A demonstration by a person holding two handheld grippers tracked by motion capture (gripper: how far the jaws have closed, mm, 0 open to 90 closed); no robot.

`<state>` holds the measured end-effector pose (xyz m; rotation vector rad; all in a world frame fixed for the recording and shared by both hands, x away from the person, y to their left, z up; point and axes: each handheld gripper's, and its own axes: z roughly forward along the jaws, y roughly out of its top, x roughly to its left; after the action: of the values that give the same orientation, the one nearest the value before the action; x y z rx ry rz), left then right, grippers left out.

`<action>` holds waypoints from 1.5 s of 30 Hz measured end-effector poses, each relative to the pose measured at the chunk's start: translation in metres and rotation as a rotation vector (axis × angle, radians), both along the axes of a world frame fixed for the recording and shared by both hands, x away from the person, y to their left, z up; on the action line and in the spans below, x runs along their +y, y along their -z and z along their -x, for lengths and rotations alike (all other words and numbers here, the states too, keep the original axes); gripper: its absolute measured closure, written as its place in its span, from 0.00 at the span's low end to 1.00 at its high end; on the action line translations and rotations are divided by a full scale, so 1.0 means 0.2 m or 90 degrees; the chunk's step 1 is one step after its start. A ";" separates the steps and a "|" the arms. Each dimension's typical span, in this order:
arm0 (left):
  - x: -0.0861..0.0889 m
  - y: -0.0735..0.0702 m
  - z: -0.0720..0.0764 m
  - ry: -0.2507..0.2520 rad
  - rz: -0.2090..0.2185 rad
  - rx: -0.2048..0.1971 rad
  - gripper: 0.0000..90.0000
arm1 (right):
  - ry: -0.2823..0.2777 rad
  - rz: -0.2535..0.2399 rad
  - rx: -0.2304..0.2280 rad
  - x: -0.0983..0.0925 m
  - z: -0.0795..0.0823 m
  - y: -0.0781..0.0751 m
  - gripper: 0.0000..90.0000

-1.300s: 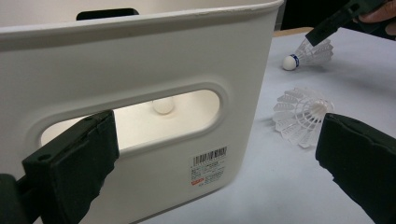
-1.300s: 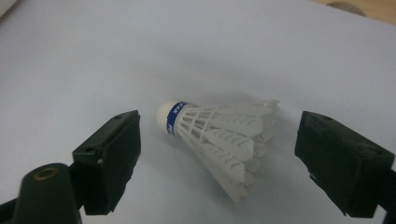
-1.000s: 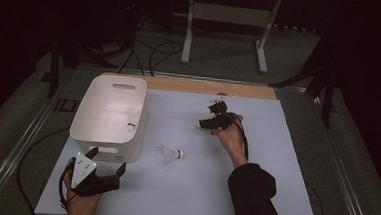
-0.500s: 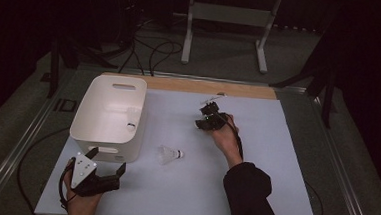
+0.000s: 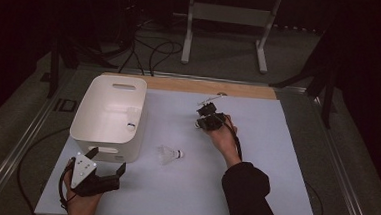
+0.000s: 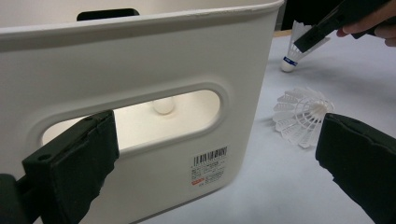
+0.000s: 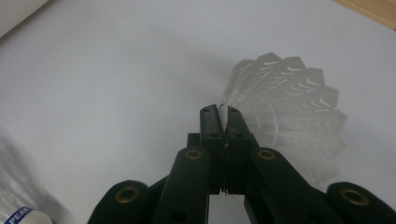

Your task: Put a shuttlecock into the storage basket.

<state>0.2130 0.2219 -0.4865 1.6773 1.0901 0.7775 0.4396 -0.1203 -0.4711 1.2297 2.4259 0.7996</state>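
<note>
At the near left corner of the tabletop (image 5: 283,203) your left gripper (image 5: 105,166) rests with its jaws spread wide and nothing between them, pointing at the near wall of the bin (image 5: 109,116). In the left gripper view you see a small white ball (image 6: 163,106) inside the bin through its handle slot. Just right of the bin, near the middle of the tabletop, a plastic shuttlecock (image 5: 169,154) lies on its side, apart from both grippers. Toward the far edge, right of centre, your right gripper (image 5: 204,112) has just been closing, and its jaws are now clamped on the skirt rim of a second shuttlecock (image 7: 289,112). Its cork (image 6: 289,63) touches the tabletop.
</note>
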 end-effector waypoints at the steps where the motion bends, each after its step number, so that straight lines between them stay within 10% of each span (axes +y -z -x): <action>1: 0.00 0.00 0.00 0.000 0.000 0.000 0.00 | -0.001 0.004 0.000 0.00 0.00 0.00 0.99; 45: 0.00 0.00 0.00 0.000 -0.002 0.000 0.00 | -0.031 0.004 -0.054 0.08 0.08 -0.15 0.99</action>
<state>0.2130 0.2218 -0.4865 1.6791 1.0898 0.7796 0.4234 -0.1047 -0.4406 1.1153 2.3963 0.8392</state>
